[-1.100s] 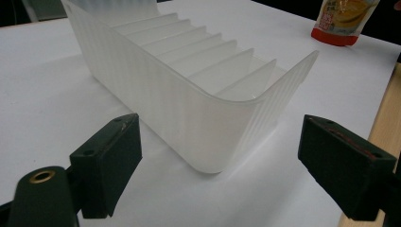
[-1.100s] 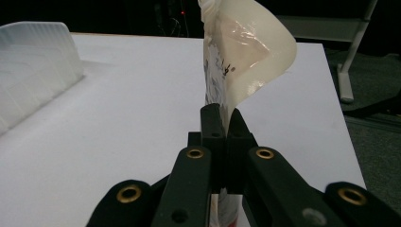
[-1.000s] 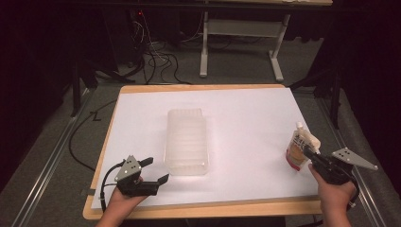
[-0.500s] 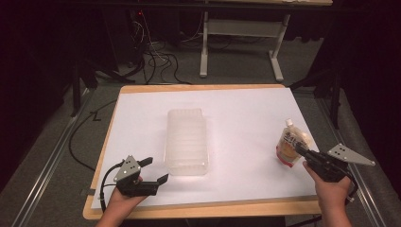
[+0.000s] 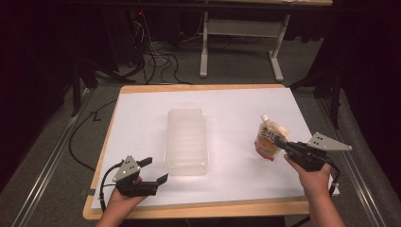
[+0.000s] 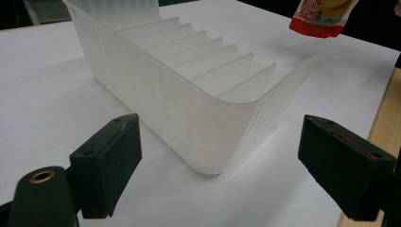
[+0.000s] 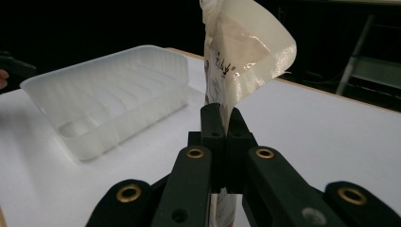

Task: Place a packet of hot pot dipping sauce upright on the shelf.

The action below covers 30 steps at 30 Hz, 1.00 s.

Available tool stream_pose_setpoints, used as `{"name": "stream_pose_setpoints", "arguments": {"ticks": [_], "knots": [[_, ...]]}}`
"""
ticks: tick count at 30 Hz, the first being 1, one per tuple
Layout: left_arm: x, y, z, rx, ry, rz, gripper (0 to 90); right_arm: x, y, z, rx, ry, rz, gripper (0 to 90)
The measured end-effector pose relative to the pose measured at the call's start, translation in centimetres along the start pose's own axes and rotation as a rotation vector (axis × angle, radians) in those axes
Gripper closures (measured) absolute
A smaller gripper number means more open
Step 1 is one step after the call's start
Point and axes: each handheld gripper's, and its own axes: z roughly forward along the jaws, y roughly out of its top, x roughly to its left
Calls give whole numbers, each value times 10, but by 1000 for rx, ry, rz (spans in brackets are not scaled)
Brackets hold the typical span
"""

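Here the table point(image 5: 142, 101), under its white sheet, carries a clear ribbed bin point(image 5: 186, 142) at its centre, divided by cross slots. The pouch point(image 5: 265, 139) hangs off to the right of the bin, pinched at its edge by the right gripper point(image 5: 279, 142). It looks light, soft and floppy, and may swing or slip, so a grip on the stiffer seam seems safest. The left gripper point(image 5: 155, 170) rests spread near the bin's near corner.

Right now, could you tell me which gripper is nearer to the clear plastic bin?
Left. The left gripper sits open just off the clear plastic bin's near left corner, while the right gripper is farther off to its right, shut on the pouch.
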Motion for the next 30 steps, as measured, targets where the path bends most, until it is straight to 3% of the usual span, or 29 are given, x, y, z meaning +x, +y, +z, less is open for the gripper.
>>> {"name": "stream_pose_setpoints", "arguments": {"ticks": [1,11,13,14,15,17,28,29,30], "knots": [[0,0,0,1,0,-1,148,0,4,8,-1,32,-10,900],[0,1,-2,-5,-1,-1,148,5,16,34,-15,145,-37,900],[0,1,-2,-4,-1,0,148,6,20,42,-29,199,-42,900],[0,1,-2,-5,-1,-1,148,6,20,42,-29,199,-42,900],[0,1,-2,-6,-1,-2,149,7,23,46,-36,237,-47,900],[-1,1,-1,-8,0,-4,149,8,24,48,-39,256,-46,900],[-1,1,-1,-4,0,-4,149,27,36,76,-47,409,-83,900],[-1,1,-1,-4,0,-4,148,32,38,82,-37,443,-84,900],[-1,1,-1,-4,0,-4,148,32,38,82,-37,443,-84,900]]}}
